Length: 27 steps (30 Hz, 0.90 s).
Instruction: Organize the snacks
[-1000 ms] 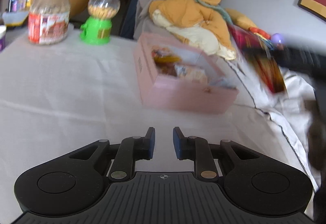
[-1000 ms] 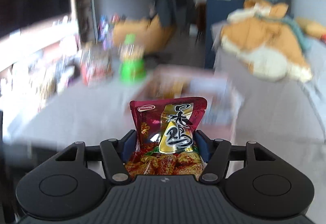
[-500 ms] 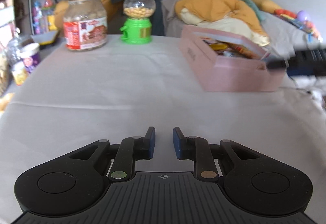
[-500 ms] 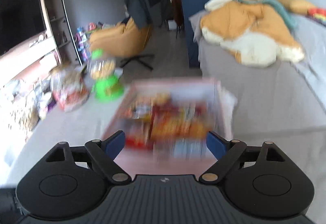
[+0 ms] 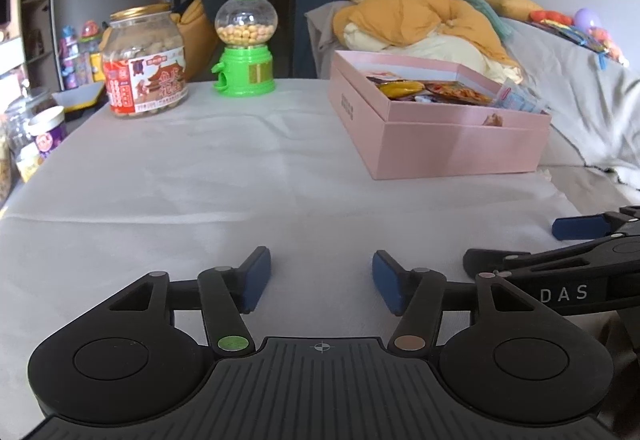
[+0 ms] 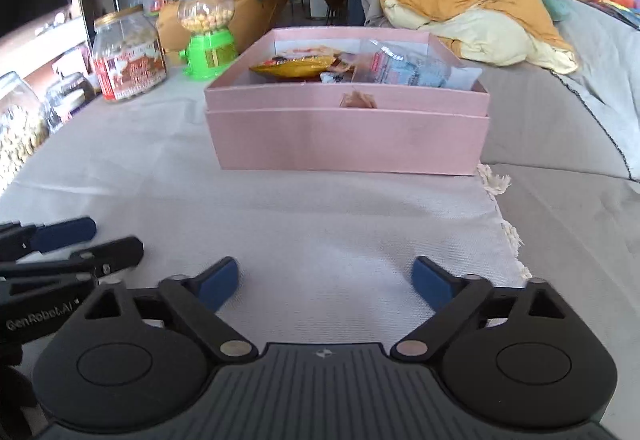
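Snacks (image 6: pixel 320 66) lie boxed beyond right gripper (image 6: pixel 325 282) (jaws opening, empty).

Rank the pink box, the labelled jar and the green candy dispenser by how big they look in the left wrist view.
1. Pink box, largest, though nearest the camera.
2. Jar.
3. Dispenser, smallest.

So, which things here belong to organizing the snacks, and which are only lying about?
For the job:
- pink box
- snack packets inside it
- left gripper, right gripper, both empty, jaws opening

Lying about:
- jar
- candy dispenser
- orange clothes
- tablecloth
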### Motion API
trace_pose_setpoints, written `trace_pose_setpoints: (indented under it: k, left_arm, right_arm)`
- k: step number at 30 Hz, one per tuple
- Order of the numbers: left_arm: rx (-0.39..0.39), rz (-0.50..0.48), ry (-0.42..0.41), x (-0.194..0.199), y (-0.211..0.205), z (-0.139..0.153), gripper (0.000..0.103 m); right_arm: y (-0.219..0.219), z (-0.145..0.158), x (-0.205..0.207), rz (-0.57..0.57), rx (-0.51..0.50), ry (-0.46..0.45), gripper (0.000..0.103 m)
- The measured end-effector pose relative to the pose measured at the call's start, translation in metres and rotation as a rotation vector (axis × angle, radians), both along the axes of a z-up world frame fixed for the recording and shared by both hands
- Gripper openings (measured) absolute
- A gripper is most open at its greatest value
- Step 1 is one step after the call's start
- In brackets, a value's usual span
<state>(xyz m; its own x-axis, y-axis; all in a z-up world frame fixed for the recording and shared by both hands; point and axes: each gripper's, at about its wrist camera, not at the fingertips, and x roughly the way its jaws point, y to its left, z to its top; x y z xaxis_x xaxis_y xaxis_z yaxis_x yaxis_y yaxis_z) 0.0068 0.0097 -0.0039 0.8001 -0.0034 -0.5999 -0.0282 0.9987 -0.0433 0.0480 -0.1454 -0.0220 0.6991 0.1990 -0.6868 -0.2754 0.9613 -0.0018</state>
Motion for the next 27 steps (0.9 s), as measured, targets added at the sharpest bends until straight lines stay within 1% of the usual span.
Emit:
trace_pose_setpoints:
  k: [3,7,27]
  left_arm:
    - [0.012,0.001,0.003,-0.0001,-0.0021,-0.0003,0.061]
    - [0.042,0.008,0.007,-0.0033,-0.0065,0.0002,0.062]
    - [0.039,0.012,0.007,-0.0043,-0.0043,0.0001,0.062]
  right_arm:
    - [-0.0009,-0.0034,-0.0061,-0.032,0.018,-0.043,0.103]
    - [-0.001,-0.0055,-0.0049,-0.046,0.03,-0.068,0.103]
    - [-0.0011,-0.0047,-0.0032,-0.057,0.026,-0.074,0.103]
